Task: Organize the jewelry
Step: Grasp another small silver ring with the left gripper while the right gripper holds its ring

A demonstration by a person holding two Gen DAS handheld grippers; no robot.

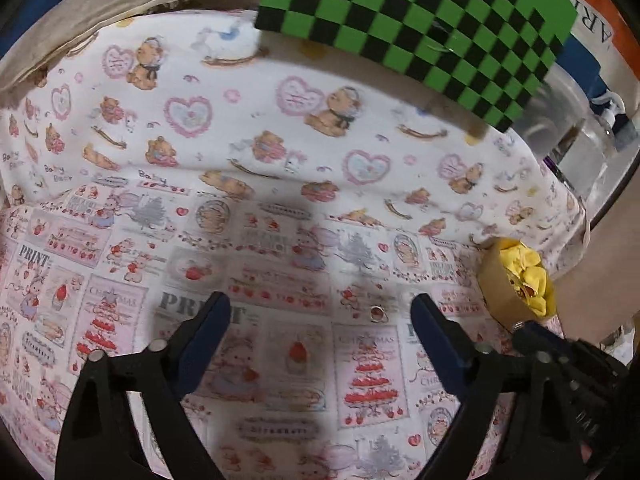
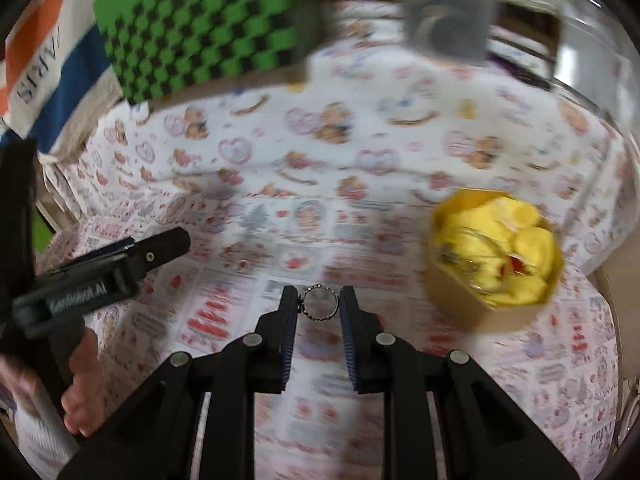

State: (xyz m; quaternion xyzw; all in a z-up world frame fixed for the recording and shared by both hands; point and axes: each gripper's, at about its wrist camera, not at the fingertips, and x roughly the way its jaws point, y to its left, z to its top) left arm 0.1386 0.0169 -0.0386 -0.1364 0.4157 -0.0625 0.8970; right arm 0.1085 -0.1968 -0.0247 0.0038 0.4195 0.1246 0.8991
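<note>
1. Two claws show: the right claw (image 2: 319,300), lower centre of its wrist view, pinches a beaded ring (image 2: 319,301) between its tips.
2. The left claw (image 1: 320,312) stands wide, gripping nothing; a small ring (image 1: 377,313) lies on the printed cloth (image 1: 280,128) between its fingers.
3. A cardboard box (image 2: 494,258) with yellow padding sits at right.

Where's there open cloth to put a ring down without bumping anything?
Open printed cloth lies between the left hand-held gripper and the checkered board. It is crowded at the right, around the yellow-lined box and the small ring beside it.
</note>
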